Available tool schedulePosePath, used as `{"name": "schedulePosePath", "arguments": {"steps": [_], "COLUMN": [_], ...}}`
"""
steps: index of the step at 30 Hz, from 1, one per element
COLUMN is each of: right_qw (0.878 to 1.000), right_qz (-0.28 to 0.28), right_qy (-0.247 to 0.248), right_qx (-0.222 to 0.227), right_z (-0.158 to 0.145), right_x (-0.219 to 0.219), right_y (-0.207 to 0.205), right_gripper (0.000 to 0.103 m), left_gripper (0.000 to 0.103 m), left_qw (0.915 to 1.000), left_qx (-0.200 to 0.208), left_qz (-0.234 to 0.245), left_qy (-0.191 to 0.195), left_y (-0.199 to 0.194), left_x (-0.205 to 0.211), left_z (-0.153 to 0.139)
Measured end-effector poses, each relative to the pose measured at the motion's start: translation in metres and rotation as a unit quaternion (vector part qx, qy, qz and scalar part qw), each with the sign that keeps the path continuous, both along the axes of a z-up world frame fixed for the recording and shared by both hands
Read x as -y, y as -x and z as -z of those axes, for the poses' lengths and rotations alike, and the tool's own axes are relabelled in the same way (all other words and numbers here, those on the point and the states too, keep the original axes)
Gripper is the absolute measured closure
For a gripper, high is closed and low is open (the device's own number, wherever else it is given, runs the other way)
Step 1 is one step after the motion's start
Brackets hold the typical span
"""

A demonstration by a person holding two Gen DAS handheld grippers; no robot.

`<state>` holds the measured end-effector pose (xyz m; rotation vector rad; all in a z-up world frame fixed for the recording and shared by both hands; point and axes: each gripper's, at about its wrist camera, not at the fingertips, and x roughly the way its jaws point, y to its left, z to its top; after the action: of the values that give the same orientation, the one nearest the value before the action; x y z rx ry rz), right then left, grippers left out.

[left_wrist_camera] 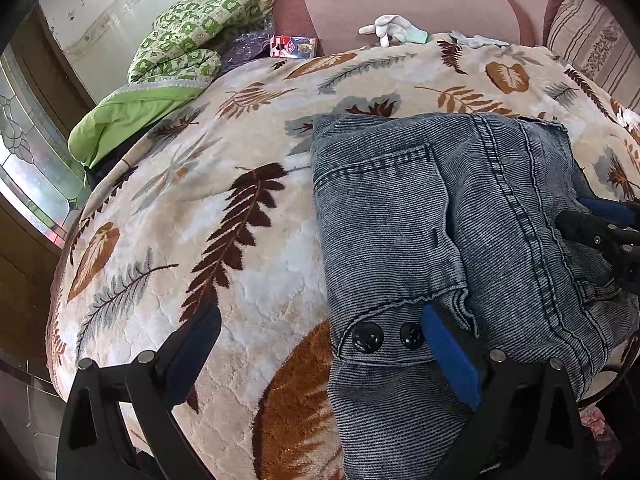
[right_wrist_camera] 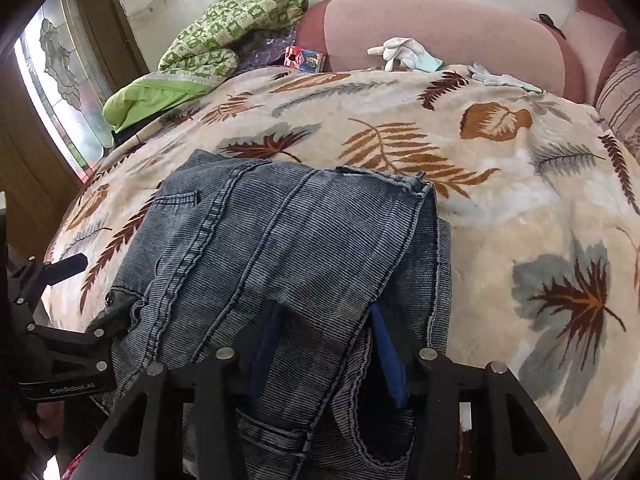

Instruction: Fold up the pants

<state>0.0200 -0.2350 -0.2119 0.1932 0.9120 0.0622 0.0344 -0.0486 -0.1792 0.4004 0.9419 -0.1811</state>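
Observation:
Grey-blue denim pants point(left_wrist_camera: 440, 220) lie folded in a stack on a leaf-patterned blanket point(left_wrist_camera: 200, 200); they also show in the right wrist view point(right_wrist_camera: 280, 248). My left gripper point(left_wrist_camera: 320, 328) is open at the pants' left edge, its right finger point(left_wrist_camera: 452, 356) resting on the waistband beside two black buttons point(left_wrist_camera: 386, 336), its left finger on the blanket. My right gripper point(right_wrist_camera: 324, 332) has both blue fingers point(right_wrist_camera: 386, 344) tucked under the top fold of denim, a fold of cloth between them. It shows at the right edge of the left wrist view point(left_wrist_camera: 600, 224).
A green patterned quilt point(left_wrist_camera: 192, 40) is heaped at the far left. A pink headboard cushion point(left_wrist_camera: 400, 4) runs behind, with white gloves point(left_wrist_camera: 390, 28) and a small red box point(left_wrist_camera: 292, 46). A striped pillow point(left_wrist_camera: 592, 40) sits far right. A window point(left_wrist_camera: 28, 152) is at left.

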Motion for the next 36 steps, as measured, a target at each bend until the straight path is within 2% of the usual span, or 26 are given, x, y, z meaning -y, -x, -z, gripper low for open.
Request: {"name": "schedulePosePath", "arguments": {"steps": [2,5,9,12,14,23,30,36], "right_qw": [1.0,0.999,0.998,0.995,0.992,0.982,0.963,0.961], "right_qz": [0.003,0.007,0.032,0.054,0.067,0.082,0.086,0.095], "right_qy": [-0.013,-0.042,-0.061,-0.076,-0.09,-0.169,-0.252,-0.254], "right_qx": [-0.005,-0.011,0.016,0.042,0.049,0.007,-0.032,-0.047], "right_z": [-0.002,-0.007,-0.019,-0.028,-0.031,-0.022,-0.002,0.003], "right_x": [0.003,0.012,0.029,0.044,0.054,0.085,0.104,0.112], "right_y": [0.002,0.006,0.016,0.024,0.026,0.027,0.026,0.025], "right_gripper": [0.053,0.052,0.052,0.04,0.04,0.04,0.04,0.04], "left_gripper": [0.003,0.003,0.003,0.003,0.003,0.003,0.003,0.003], "left_qw": [1.0,0.9997,0.9986,0.9977,0.9975,0.9972,0.9942,0.9922], "left_qx": [0.001,0.01,0.009,0.014,0.019,-0.01,-0.05,-0.068], "left_qz": [0.002,0.002,-0.009,-0.015,-0.014,-0.01,-0.02,-0.011], "left_qy": [0.001,0.022,0.051,0.065,0.066,0.074,0.093,0.104], "left_y": [0.0,0.001,-0.005,-0.009,-0.011,-0.028,-0.051,-0.061], "left_x": [-0.001,-0.007,-0.017,-0.022,-0.023,-0.025,-0.04,-0.05], "left_z": [-0.006,-0.019,-0.034,-0.043,-0.046,-0.041,-0.027,-0.018]}}
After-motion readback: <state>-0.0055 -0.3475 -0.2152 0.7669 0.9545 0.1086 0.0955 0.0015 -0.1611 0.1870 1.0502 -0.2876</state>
